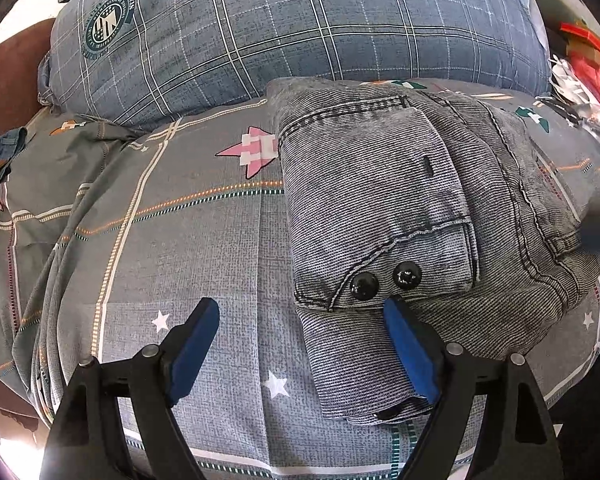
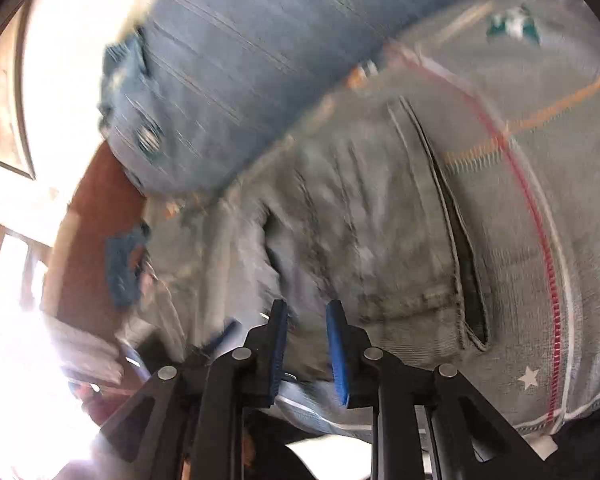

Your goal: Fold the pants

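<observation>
Grey washed denim pants (image 1: 400,208) lie folded into a compact bundle on the bed, two black buttons (image 1: 384,280) facing me. My left gripper (image 1: 300,316) is open, its right blue pad (image 1: 408,356) resting against the bundle's near edge, its left pad (image 1: 192,352) over bare sheet. In the blurred right wrist view the pants (image 2: 360,248) fill the middle, a dark pocket slit (image 2: 464,264) showing. My right gripper (image 2: 308,316) hangs just above the fabric with a narrow gap between its pads, holding nothing.
The bed has a grey patterned sheet (image 1: 180,240) with stars and planes. A blue plaid pillow (image 1: 300,24) lies behind the pants. Red and white clutter (image 1: 584,68) sits at the far right. A brown headboard or wall (image 1: 8,80) is at left.
</observation>
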The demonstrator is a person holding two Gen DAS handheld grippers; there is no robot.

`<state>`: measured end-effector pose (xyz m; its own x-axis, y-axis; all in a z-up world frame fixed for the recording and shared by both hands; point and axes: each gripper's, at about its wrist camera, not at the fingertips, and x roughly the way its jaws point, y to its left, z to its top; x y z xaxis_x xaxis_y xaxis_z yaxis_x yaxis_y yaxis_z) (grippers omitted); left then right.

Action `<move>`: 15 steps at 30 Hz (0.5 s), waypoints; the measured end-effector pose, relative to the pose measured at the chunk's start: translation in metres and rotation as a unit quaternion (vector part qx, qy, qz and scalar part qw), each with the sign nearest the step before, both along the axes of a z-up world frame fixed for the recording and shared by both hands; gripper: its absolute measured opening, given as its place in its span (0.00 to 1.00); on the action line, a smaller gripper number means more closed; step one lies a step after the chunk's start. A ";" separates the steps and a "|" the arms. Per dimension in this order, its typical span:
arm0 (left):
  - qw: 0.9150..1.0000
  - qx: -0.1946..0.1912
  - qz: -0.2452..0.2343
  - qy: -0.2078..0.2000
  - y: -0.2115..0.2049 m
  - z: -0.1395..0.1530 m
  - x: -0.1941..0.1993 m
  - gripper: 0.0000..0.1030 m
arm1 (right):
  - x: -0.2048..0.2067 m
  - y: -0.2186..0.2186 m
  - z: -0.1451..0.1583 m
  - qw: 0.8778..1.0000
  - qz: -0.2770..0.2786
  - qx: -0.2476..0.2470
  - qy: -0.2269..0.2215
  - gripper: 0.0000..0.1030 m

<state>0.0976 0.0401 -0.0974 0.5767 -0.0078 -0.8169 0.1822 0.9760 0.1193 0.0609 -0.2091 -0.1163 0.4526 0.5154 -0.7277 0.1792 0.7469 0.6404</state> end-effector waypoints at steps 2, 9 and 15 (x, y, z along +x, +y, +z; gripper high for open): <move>1.000 -0.006 0.000 0.007 0.001 0.000 0.001 0.83 | -0.004 -0.019 -0.040 0.998 -0.034 0.047 0.030 0.12; 0.998 -0.063 -0.011 -0.022 -0.001 0.030 -0.005 0.82 | 0.010 -0.012 0.014 1.000 0.001 -0.013 -0.005 0.13; 0.998 -0.066 -0.011 0.010 -0.005 0.003 -0.002 0.84 | 0.089 0.023 0.061 0.993 0.090 0.053 -0.059 0.41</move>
<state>0.0960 0.0351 -0.0948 0.5586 -0.1283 -0.8194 0.2051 0.9787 -0.0134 0.1494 -0.1859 -0.0553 0.4247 0.6670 -0.6122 -0.0325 0.6870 0.7260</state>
